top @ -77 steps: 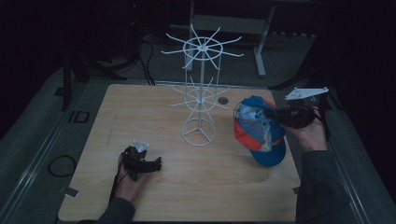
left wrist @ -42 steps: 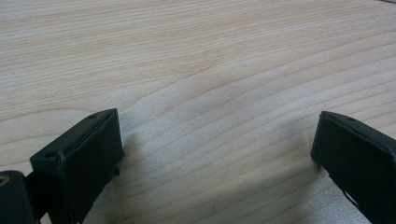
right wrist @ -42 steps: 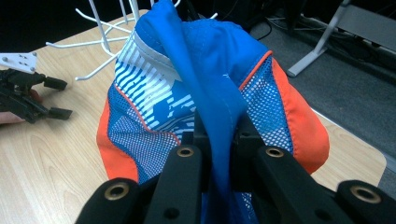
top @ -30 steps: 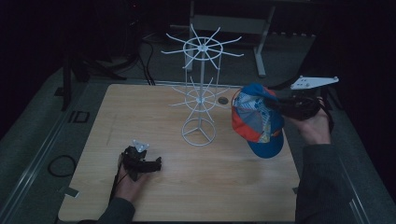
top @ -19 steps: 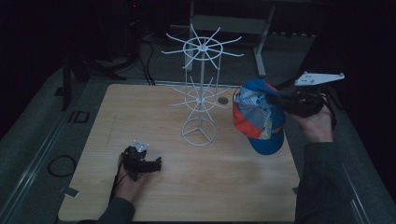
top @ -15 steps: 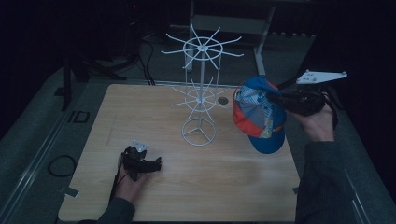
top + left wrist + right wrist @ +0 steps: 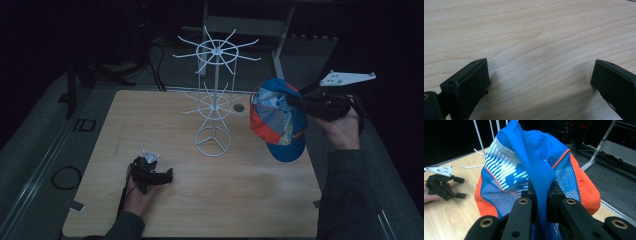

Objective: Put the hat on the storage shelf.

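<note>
A blue, orange and white mesh cap [image 7: 277,117] hangs in the air at the table's right side, just right of the white wire rack [image 7: 215,95]. My right gripper [image 7: 295,102] is shut on a fold of the cap's blue fabric [image 7: 541,177], with the jaws pinched tight on it. My left gripper [image 7: 167,176] rests on the wooden table [image 7: 165,120] near its front left, held by a hand. In the left gripper view its jaws stand wide apart over bare wood [image 7: 536,50], so my left gripper [image 7: 540,75] is open with nothing between them.
The wire rack has a round ring base [image 7: 213,141] and two tiers of radiating arms. A small dark round mark [image 7: 239,107] sits on the table behind the rack. Dark floor and metal frame legs [image 7: 282,45] lie beyond the table's far edge.
The right hand has lifted the cap off the table and carried it up and slightly back, toward the rack's height. The left gripper has stayed where it was.
</note>
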Motion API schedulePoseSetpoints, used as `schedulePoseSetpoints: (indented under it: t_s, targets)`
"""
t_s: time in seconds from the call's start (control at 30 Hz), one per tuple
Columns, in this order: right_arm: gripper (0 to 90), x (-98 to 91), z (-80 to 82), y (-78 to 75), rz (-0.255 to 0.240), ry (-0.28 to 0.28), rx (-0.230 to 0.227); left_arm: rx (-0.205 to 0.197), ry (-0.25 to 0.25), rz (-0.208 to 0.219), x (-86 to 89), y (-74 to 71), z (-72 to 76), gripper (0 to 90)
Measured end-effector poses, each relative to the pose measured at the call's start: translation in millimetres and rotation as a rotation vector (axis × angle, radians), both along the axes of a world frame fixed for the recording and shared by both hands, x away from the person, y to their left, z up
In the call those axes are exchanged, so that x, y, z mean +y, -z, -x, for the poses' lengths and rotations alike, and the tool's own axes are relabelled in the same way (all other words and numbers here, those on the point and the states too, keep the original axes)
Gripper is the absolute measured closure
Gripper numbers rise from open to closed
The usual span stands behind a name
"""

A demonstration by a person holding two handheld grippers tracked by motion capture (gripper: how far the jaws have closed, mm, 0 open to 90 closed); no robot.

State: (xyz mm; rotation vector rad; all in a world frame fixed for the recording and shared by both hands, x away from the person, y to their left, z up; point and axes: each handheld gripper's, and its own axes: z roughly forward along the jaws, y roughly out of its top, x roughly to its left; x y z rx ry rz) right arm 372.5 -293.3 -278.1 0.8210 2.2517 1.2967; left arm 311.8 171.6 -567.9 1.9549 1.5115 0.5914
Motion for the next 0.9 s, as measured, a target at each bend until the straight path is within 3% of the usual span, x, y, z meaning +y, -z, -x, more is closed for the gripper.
schedulePoseSetpoints:
  t_s: [0.9]
  targets:
    - [84.2, -1.2, 6.3, -14.7, -0.060, -0.019, -0.045, -0.001, 0.000, 0.000, 0.0, 0.1, 0.0, 2.5]
